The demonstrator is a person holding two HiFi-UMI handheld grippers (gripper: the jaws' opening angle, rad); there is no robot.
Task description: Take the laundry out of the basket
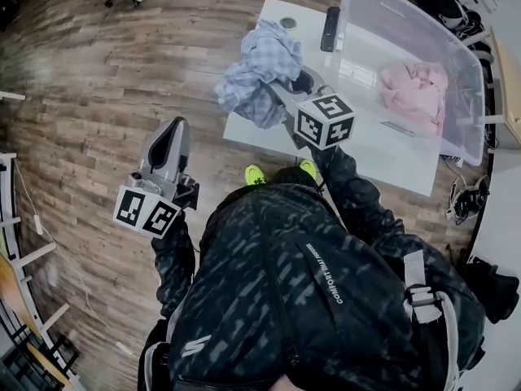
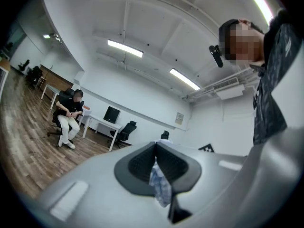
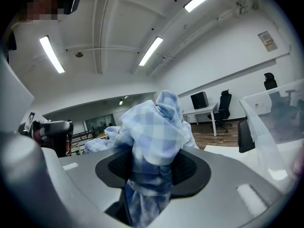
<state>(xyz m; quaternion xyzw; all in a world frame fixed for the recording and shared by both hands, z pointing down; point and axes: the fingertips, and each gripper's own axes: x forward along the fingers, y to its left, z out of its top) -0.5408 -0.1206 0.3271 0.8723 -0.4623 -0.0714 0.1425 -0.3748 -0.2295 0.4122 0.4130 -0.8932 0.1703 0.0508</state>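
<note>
Head view, looking down past the person's shoulders: at far left, the left gripper [image 1: 172,129] hangs over the wood floor [image 1: 98,80], well apart from the table. Its own view shows the 2 jaws pressed together with a thin strip of checked cloth [image 2: 159,186] caught in the slit. The head view shows no cloth there, so we cannot say how much it holds.

Moving right, a blue checked shirt [image 1: 262,68] bunches in the air over the left edge of the white table [image 1: 383,157]. The right gripper [image 1: 285,92] is clenched on it. In the right gripper view the fabric fills the gap between both pads and spills over them.

Further right stands the basket [image 1: 423,23], a clear plastic bin on the table. Its long axis runs from far left to near right. 1 pink garment [image 1: 413,88] lies inside it, toward the right end.

We judge that the shirt is out and the pink garment is what is left to take. It lies right of and beyond the right gripper, behind the bin's near wall. That gripper is much the nearer of the 2, but it is full. It would need to release the shirt, then reach over the rim and down.
</note>
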